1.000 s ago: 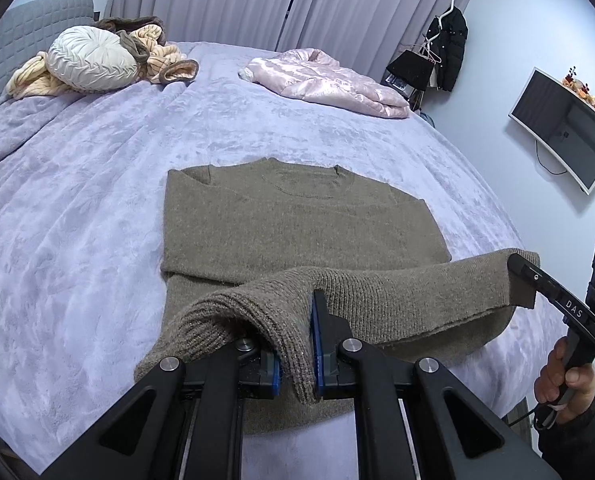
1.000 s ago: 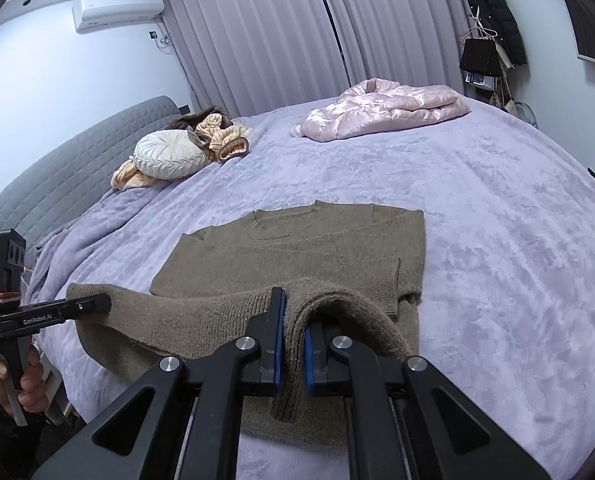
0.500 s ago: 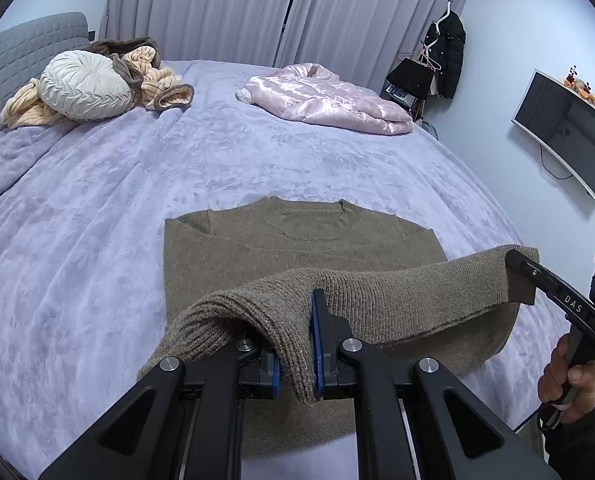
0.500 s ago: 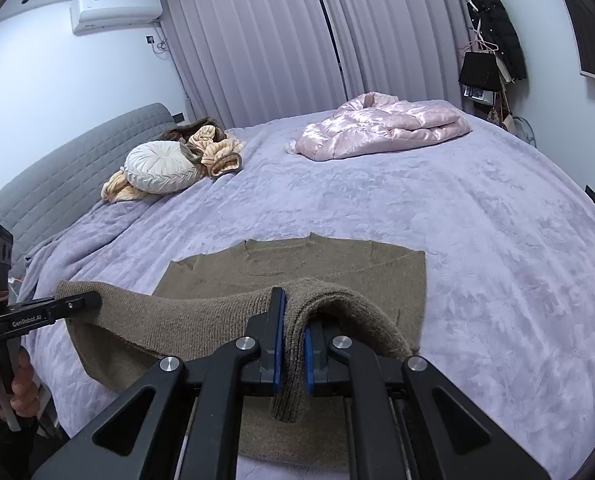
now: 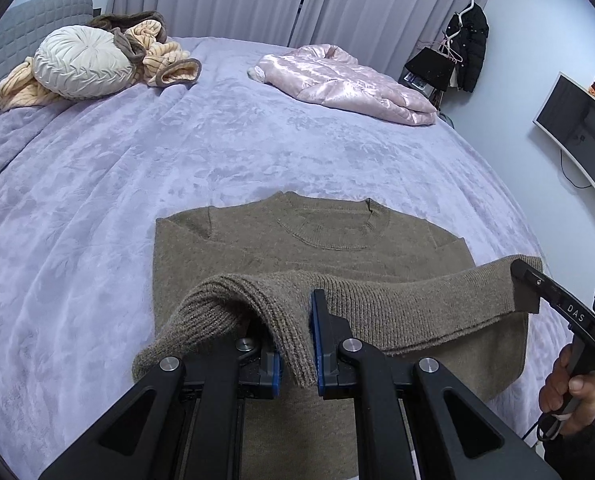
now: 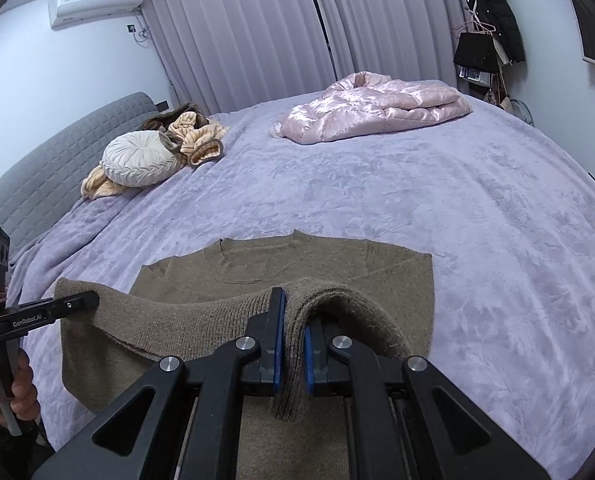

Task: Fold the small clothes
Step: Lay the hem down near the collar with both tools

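Note:
An olive-brown knit sweater [image 5: 297,240] lies flat on the lilac bed, collar away from me, sleeves folded in; it also shows in the right wrist view [image 6: 297,264]. My left gripper [image 5: 295,344] is shut on the left end of its ribbed hem. My right gripper [image 6: 293,344] is shut on the right end of the hem. The hem stretches between them, lifted above the sweater's lower half. The right gripper also shows at the right of the left wrist view [image 5: 525,276], and the left gripper at the left of the right wrist view [image 6: 85,300].
A lilac plush bedspread [image 5: 177,152] covers the bed. A pink shiny quilted jacket [image 5: 345,84] lies at the far side. A round cream cushion [image 5: 81,62] and a peach striped blanket [image 5: 165,60] lie by the grey headboard [image 6: 45,176]. A wall screen [image 5: 577,136] hangs on the right.
Both grippers have raised the hem and carried it forward over the sweater toward the collar. Both stay shut on the hem.

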`<state>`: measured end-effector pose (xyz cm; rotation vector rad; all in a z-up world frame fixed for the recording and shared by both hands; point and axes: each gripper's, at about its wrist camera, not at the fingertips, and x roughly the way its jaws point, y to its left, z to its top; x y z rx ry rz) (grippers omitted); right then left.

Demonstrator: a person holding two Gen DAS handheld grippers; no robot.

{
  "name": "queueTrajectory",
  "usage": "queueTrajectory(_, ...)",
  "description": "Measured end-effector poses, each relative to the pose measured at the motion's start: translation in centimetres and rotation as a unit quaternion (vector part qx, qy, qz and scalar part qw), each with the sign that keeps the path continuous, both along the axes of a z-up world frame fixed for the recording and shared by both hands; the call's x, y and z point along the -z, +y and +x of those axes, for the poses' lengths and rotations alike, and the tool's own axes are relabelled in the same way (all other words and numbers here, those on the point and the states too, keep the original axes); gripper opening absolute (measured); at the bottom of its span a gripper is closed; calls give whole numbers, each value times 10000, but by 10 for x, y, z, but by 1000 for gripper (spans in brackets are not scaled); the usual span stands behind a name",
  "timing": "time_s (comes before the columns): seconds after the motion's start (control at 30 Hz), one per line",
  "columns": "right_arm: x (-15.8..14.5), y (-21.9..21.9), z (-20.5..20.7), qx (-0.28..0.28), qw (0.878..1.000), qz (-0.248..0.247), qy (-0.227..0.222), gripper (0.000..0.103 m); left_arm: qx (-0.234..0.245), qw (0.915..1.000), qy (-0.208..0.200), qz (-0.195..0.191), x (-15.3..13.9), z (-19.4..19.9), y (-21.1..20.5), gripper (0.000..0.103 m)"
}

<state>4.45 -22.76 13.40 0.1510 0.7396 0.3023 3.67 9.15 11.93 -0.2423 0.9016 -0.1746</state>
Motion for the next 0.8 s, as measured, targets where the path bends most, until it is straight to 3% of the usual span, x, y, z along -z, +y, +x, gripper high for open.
queueTrajectory(0.47,8,-3,33,168,9997,45,198,9,93,9999,29,120,-4,34,-6,13)
queueTrajectory(0.8,29,-10,64,342,9982,163,466,9,70,9996,255,36,18,67,-5,13)
